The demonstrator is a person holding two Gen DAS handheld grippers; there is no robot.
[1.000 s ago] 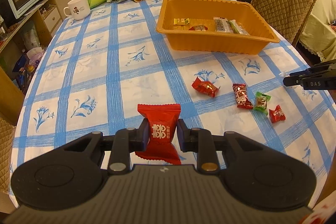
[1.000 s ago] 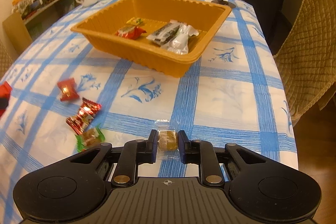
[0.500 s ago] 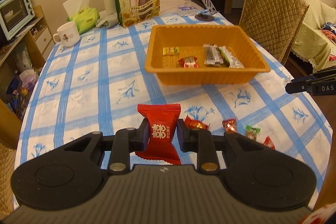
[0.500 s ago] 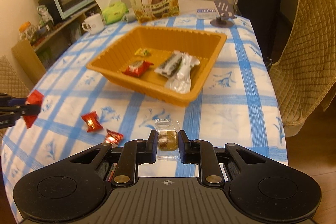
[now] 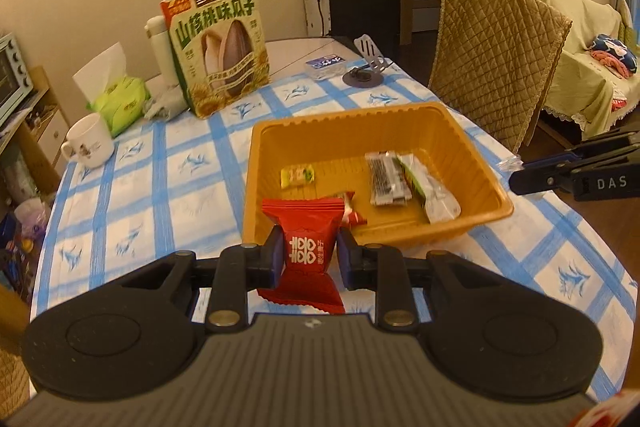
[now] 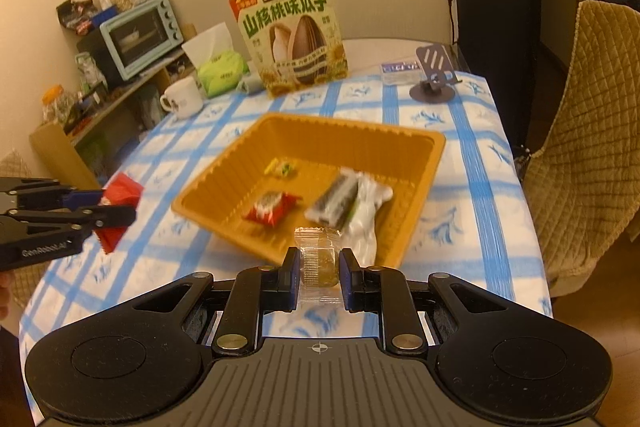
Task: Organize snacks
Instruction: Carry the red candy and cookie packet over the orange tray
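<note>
A blue-checked table (image 5: pixel 132 187) holds an orange tray (image 5: pixel 484 163) (a few wrapped snacks inside). Near its front rim, the left gripper (image 5: pixel 307 255) is clamped on a red candy packet (image 5: pixel 306 247); the right gripper (image 6: pixel 319 269) pinches a clear-wrapped sweet (image 6: pixel 319 259).

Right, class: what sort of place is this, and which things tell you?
Most likely a home dining room: a table under a blue-checked tablecloth with a quilted-covered chair, a pale blue toaster oven on a side shelf, and a white ceramic mug.
</note>
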